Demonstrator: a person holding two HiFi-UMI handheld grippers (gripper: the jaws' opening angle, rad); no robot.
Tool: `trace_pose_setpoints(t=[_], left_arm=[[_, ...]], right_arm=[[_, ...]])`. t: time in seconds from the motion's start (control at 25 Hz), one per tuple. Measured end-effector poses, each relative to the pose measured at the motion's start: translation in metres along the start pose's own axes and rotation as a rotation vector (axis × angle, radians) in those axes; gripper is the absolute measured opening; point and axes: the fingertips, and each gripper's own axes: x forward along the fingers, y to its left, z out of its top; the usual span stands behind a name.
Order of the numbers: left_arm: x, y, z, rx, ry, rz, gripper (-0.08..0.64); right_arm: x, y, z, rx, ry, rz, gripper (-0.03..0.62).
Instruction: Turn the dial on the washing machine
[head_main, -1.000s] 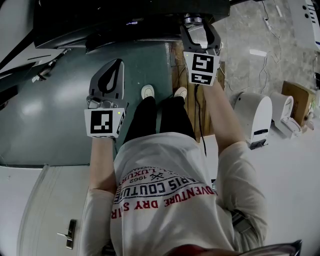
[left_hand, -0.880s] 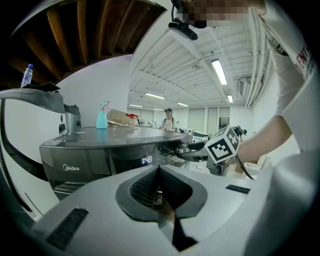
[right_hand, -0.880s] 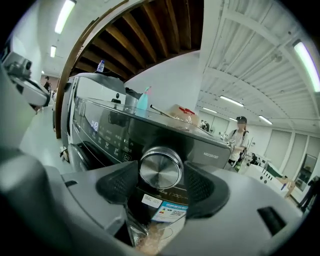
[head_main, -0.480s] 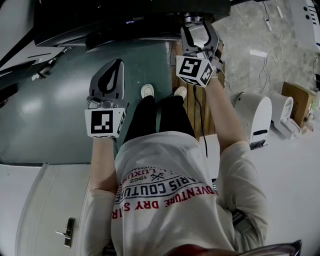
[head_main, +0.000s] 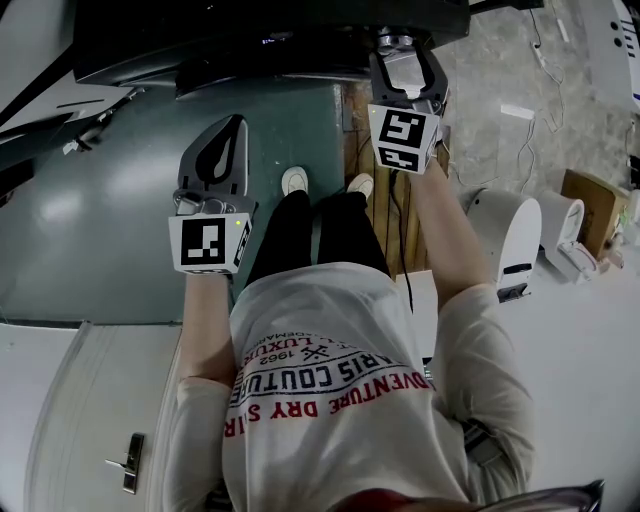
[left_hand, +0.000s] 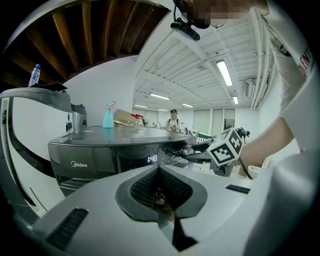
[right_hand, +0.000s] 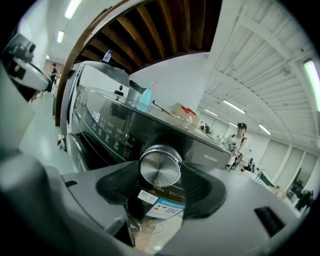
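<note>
The dark grey washing machine (head_main: 250, 40) runs along the top of the head view. Its silver dial (right_hand: 160, 167) sits on the control panel's right end. My right gripper (right_hand: 160, 174) is shut on the dial, one jaw pad against each side, and it also shows in the head view (head_main: 398, 48). The machine's display (left_hand: 152, 159) is lit in the left gripper view. My left gripper (head_main: 236, 124) hangs shut and empty in front of the machine, left of the dial, touching nothing. Its tips (left_hand: 159, 171) meet in its own view.
A blue spray bottle (left_hand: 108, 116) and other items stand on the machine's top. White appliances (head_main: 505, 235) and a cardboard box (head_main: 592, 195) sit on the floor at right. Wooden boards (head_main: 385, 200) lie under my right arm. A white door with a handle (head_main: 128, 462) is at bottom left.
The right gripper twisted on the dial half a second ago, its marker cube tilting, and has now turned back to upright. The left gripper has stayed put.
</note>
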Motion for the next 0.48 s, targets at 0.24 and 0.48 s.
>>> trace_pose_setpoints(t=[0.24, 0.48], left_arm=[[-0.0006, 0.0060, 0.0046, 0.008, -0.005, 0.007, 0.015], [0.0027, 0.0049, 0.0050, 0.013, -0.004, -0.008, 0.015]], right_arm=[[0.0001, -0.0056, -0.0032, 0.182, 0.012, 0.038, 0.279], [-0.0003, -0.0053, -0.0023, 0.175, -0.001, 0.041, 0.281]])
